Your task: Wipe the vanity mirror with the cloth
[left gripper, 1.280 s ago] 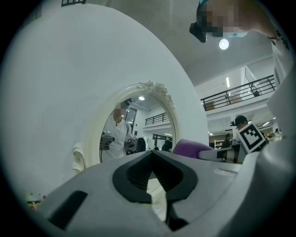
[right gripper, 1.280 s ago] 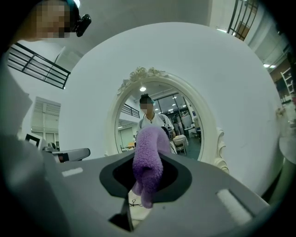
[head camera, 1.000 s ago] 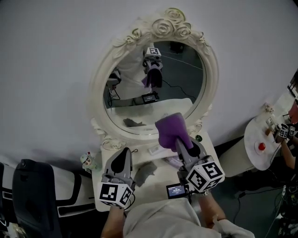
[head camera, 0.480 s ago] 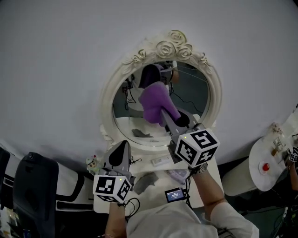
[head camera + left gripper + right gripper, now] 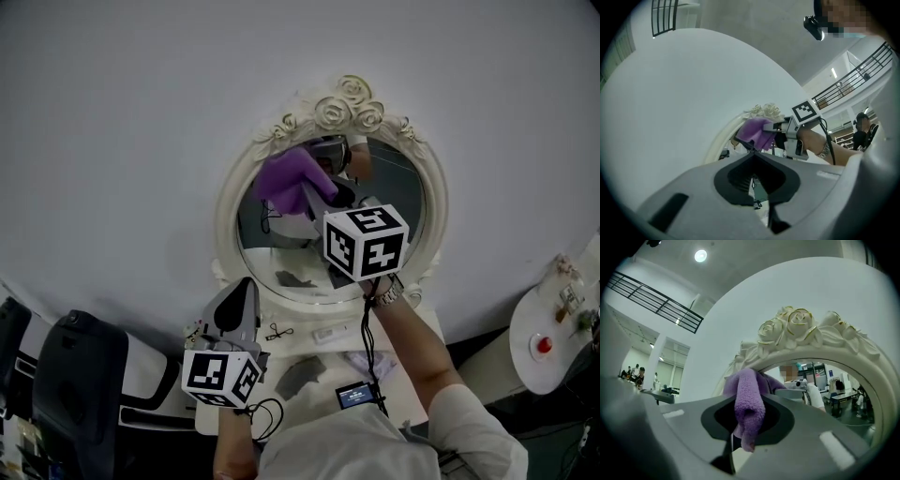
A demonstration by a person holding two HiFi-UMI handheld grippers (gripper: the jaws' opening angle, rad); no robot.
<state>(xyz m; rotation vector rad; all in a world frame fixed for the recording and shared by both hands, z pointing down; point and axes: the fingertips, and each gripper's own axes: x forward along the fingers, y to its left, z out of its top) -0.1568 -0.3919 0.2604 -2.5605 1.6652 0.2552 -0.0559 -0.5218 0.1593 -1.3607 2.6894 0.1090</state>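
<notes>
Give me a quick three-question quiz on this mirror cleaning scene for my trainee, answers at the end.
1. Fill in: the right tongs are shut on the purple ____.
2. Which part of the mirror is the cloth at? A upper left, B lower right, C bottom centre.
3. True or false: the left tongs hold nothing.
Key: 1 cloth; 2 A; 3 true.

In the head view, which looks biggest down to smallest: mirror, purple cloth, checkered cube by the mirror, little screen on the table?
1. Vanity mirror.
2. Checkered cube and purple cloth: nearly alike, and the cube is nearer the camera, so I won't rank them.
3. Little screen.
</notes>
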